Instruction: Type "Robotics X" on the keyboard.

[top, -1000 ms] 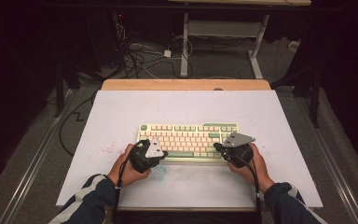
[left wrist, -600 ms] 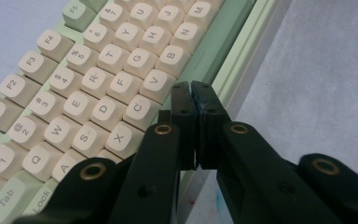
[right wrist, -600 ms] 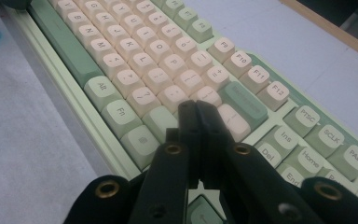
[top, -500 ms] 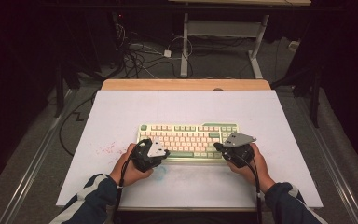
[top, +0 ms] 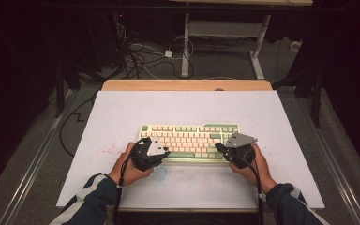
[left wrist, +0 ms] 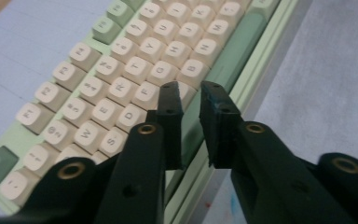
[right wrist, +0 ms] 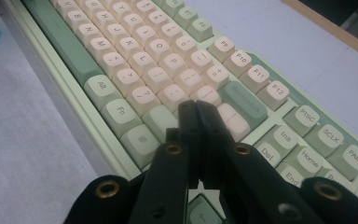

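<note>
Near the desk's (top: 122, 117) front edge sits the keyboard (top: 190, 136). Left tongs (left wrist: 190, 93) have just been opening, narrowly parted, nothing between; right tongs (right wrist: 196, 108) are closed over the keys. Typing looks mid-way.

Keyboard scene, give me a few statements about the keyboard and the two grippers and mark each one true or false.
1. The keyboard lies flat on the white table. True.
2. The right gripper has its jaws pressed together. True.
3. The left gripper clamps a keycap. False: its jaws have just been opening, with a narrow gap and nothing between them.
4. The spacebar is pink. False: it is green.
</note>
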`<control>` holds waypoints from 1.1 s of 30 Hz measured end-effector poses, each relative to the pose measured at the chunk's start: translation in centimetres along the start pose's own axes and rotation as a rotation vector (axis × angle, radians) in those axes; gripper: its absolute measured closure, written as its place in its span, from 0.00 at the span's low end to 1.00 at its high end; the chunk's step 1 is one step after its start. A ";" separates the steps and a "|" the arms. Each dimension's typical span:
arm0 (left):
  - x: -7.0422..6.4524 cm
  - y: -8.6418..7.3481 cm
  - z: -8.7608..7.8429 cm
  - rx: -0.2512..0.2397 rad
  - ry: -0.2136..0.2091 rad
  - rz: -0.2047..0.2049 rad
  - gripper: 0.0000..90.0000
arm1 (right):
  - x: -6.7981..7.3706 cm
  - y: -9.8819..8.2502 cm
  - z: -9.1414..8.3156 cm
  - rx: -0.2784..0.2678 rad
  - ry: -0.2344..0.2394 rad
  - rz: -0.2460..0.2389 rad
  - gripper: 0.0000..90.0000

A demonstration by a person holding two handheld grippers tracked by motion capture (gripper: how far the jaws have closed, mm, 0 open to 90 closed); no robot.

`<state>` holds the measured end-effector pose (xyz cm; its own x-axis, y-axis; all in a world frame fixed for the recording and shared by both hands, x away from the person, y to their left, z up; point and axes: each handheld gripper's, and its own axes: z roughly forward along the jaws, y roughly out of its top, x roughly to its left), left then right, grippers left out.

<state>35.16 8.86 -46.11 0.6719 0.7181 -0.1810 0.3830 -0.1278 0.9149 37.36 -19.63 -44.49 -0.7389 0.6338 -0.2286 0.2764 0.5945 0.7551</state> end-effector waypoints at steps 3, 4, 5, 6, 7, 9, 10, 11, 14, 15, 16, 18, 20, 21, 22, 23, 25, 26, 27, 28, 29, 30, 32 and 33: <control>0.6 0.2 -0.3 -0.028 0.009 -0.019 0.68 | -0.1 0.0 0.2 0.005 0.000 -0.001 1.00; 0.7 0.3 -0.4 -0.032 0.008 -0.027 0.68 | -0.1 -0.1 0.3 0.009 -0.001 -0.004 1.00; 0.9 0.4 -0.4 -0.037 0.015 -0.029 0.66 | 0.0 -0.1 0.4 0.013 -0.001 0.000 1.00; 1.0 0.4 -0.4 -0.041 0.026 -0.032 0.62 | -0.1 -0.1 0.5 0.015 -0.002 -0.004 1.00; 1.1 0.5 -0.5 -0.040 0.027 -0.038 0.62 | 0.0 -0.1 0.6 0.020 -0.002 -0.004 1.00; 1.2 0.5 -0.6 -0.037 0.034 -0.033 0.62 | -0.1 -0.2 0.8 0.028 -0.004 -0.006 1.00; 1.3 0.5 -0.7 -0.036 0.034 -0.036 0.61 | -0.1 -0.3 0.9 0.033 -0.005 -0.006 1.00; 1.3 0.5 -0.8 -0.031 0.034 -0.034 0.59 | -0.1 -0.3 0.9 0.034 -0.005 -0.007 1.00; 1.7 0.6 -1.3 -0.044 0.058 -0.045 0.46 | -0.1 -0.4 1.0 0.039 -0.002 -0.003 1.00; 1.9 0.6 -1.4 -0.046 0.058 -0.053 0.41 | 0.0 -0.4 1.2 0.049 0.001 -0.002 1.00; 2.1 0.5 -1.6 -0.043 0.072 -0.053 0.36 | 0.0 -0.5 1.2 0.041 0.000 0.000 1.00; 2.5 0.4 -2.0 -0.050 0.070 -0.062 0.31 | 0.1 -0.5 1.2 0.042 -0.002 -0.005 1.00; 2.9 0.2 -2.4 -0.051 0.083 -0.058 0.27 | 0.1 -0.6 1.2 0.041 -0.003 0.000 1.00; 3.1 0.1 -2.6 -0.050 0.091 -0.056 0.26 | 0.1 -0.6 1.2 0.040 -0.002 0.000 1.00; 3.3 0.1 -2.9 -0.054 0.093 -0.066 0.26 | 0.1 -0.6 1.2 0.041 -0.003 0.000 1.00; 3.4 0.1 -3.1 -0.060 0.098 -0.066 0.25 | 0.1 -0.6 1.2 0.041 -0.004 0.000 1.00; 3.6 0.2 -3.3 -0.067 0.104 -0.073 0.27 | 0.1 -0.6 1.2 0.040 -0.005 -0.002 1.00; 3.6 0.2 -3.4 -0.069 0.105 -0.071 0.30 | 0.1 -0.6 1.2 0.039 -0.004 -0.001 1.00; 3.7 0.3 -3.4 -0.064 0.114 -0.063 0.38 | 0.1 -0.6 1.2 0.040 -0.005 -0.003 1.00; 3.6 0.3 -3.2 -0.059 0.120 -0.060 0.40 | 0.1 -0.6 1.2 0.040 -0.006 -0.004 1.00; 3.6 0.4 -3.1 -0.059 0.119 -0.056 0.44 | 0.2 -0.6 1.2 0.040 -0.007 -0.004 1.00; 3.6 0.4 -3.1 -0.053 0.113 -0.059 0.55 | 0.1 -0.6 1.2 0.040 -0.007 -0.004 1.00; 3.6 0.6 -2.9 -0.036 0.089 -0.071 0.67 | 0.1 -0.6 1.2 0.040 -0.006 -0.005 1.00; 3.6 0.7 -2.9 -0.024 0.066 -0.082 0.74 | 0.1 -0.6 1.2 0.040 -0.005 -0.005 1.00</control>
<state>35.99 13.36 -45.06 0.5956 0.7691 -0.2318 0.4189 -0.0512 0.9066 37.86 -19.28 -45.71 -0.7372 0.6333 -0.2357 0.2971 0.6170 0.7287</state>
